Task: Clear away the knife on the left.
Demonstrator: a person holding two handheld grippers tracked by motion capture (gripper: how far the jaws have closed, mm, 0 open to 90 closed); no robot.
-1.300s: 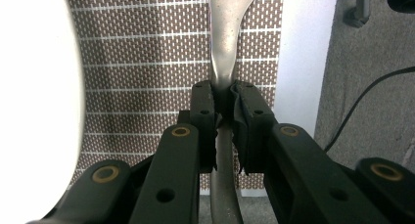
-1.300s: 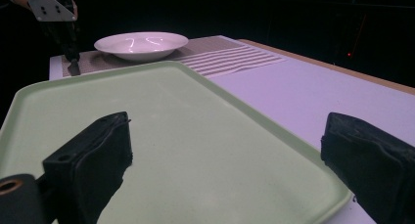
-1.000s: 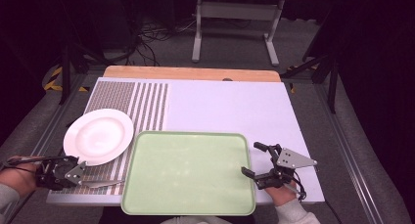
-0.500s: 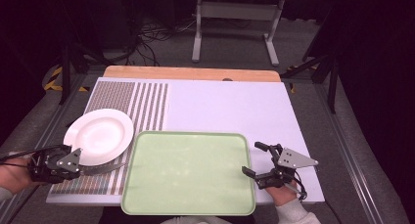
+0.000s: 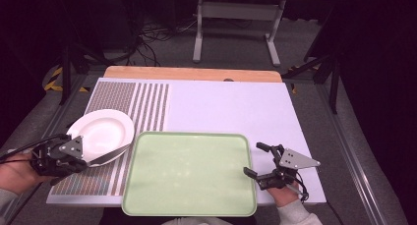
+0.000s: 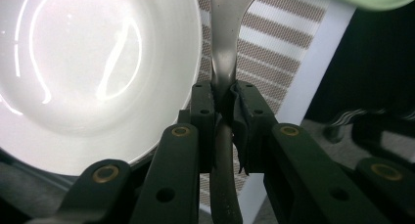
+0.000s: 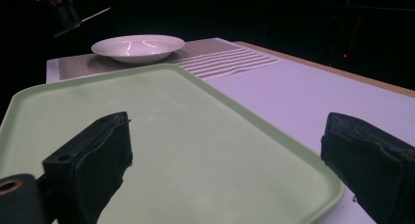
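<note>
Metal cutlery (image 6: pixel 224 62), gripped by its handle in the left gripper (image 6: pixel 222 104), hangs above the striped mat (image 5: pixel 147 104) beside the white plate (image 5: pixel 103 131), its far end toward the green tray (image 5: pixel 189 171). The right gripper (image 5: pixel 262 161), jaws wide and empty, rests at the tray's right edge.

Left claw (image 5: pixel 86 158), utensil (image 5: pixel 110 156) higher, plateward.
</note>
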